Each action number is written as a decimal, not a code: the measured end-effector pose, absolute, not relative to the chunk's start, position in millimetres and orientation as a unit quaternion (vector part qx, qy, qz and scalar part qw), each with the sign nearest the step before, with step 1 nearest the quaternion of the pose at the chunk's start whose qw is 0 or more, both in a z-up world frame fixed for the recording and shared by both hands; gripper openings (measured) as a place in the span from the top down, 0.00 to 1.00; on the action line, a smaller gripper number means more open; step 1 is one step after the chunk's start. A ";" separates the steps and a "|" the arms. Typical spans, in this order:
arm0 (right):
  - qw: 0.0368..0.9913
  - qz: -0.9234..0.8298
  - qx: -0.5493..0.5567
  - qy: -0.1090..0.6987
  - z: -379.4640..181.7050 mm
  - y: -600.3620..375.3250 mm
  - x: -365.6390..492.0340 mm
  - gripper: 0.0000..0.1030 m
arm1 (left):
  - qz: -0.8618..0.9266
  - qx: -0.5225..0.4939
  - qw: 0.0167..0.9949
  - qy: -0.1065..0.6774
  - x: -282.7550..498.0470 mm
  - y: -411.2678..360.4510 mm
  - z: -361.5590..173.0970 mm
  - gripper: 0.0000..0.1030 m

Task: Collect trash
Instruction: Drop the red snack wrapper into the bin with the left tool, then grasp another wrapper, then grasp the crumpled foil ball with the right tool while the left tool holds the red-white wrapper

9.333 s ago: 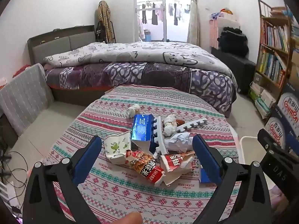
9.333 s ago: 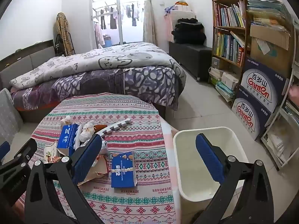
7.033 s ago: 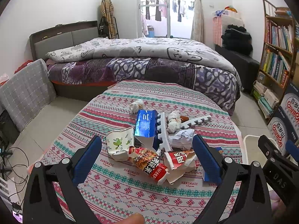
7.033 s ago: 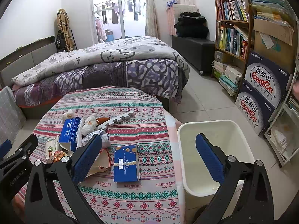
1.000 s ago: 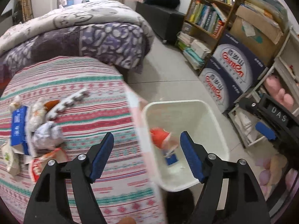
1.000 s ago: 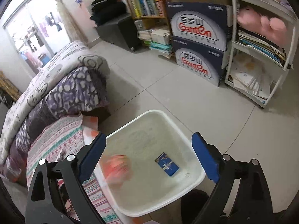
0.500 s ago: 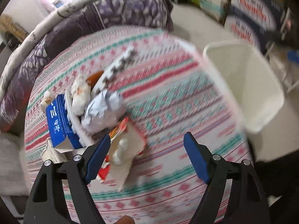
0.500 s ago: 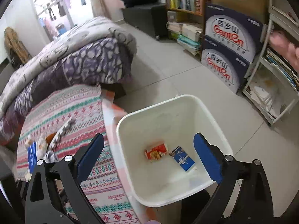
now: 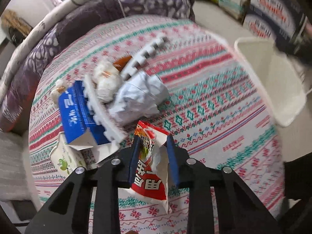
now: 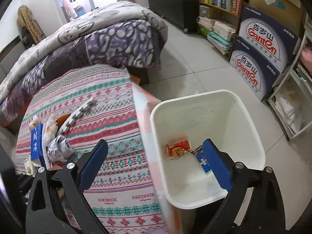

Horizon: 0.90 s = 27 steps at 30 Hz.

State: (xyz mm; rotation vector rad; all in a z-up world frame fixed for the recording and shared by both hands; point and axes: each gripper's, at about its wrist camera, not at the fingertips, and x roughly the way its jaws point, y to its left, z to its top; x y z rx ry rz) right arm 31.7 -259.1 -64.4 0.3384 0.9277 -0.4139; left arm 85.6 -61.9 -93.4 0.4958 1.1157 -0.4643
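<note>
A heap of trash lies on the patterned tablecloth (image 9: 214,97): a red and white snack wrapper (image 9: 150,177), a blue carton (image 9: 76,113), crumpled white paper (image 9: 138,95), a tissue wad (image 9: 105,78), a toothed foam strip (image 9: 148,52) and a paper cup (image 9: 66,158). My left gripper (image 9: 153,138) points down at the heap. Its jaws are closing, and both pads press on the wrapper between them. My right gripper (image 10: 156,163) is open and holds nothing, over the table edge and the white bin (image 10: 251,117). A red packet (image 10: 178,146) and a blue box (image 10: 202,158) lie in the bin.
The bin stands on the tiled floor right of the table. A bed with a patterned quilt (image 10: 101,33) lies behind the table. Stacked water cartons (image 10: 263,52) and a bookshelf (image 10: 220,2) line the right wall.
My left gripper has swung from the bin back over the table, dropped onto the heap and narrowed its jaws around the red wrapper. The right view has turned left, showing more table. The red packet came to rest in the bin.
</note>
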 end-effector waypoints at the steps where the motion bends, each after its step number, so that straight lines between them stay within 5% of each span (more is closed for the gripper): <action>1: 0.863 -0.193 0.155 0.441 -64.8 -254.4 32.6 0.09 | -0.218 0.213 0.800 0.517 87.5 -55.9 -84.8 0.89; 10: 0.874 -0.116 0.095 0.463 -76.5 -194.6 54.6 0.09 | -0.193 0.020 0.852 0.486 111.6 33.8 -12.6 0.90; 27: 0.855 -0.062 0.185 0.481 -120.7 -122.6 137.4 0.10 | -0.124 -0.085 0.870 0.469 121.9 98.4 12.5 0.90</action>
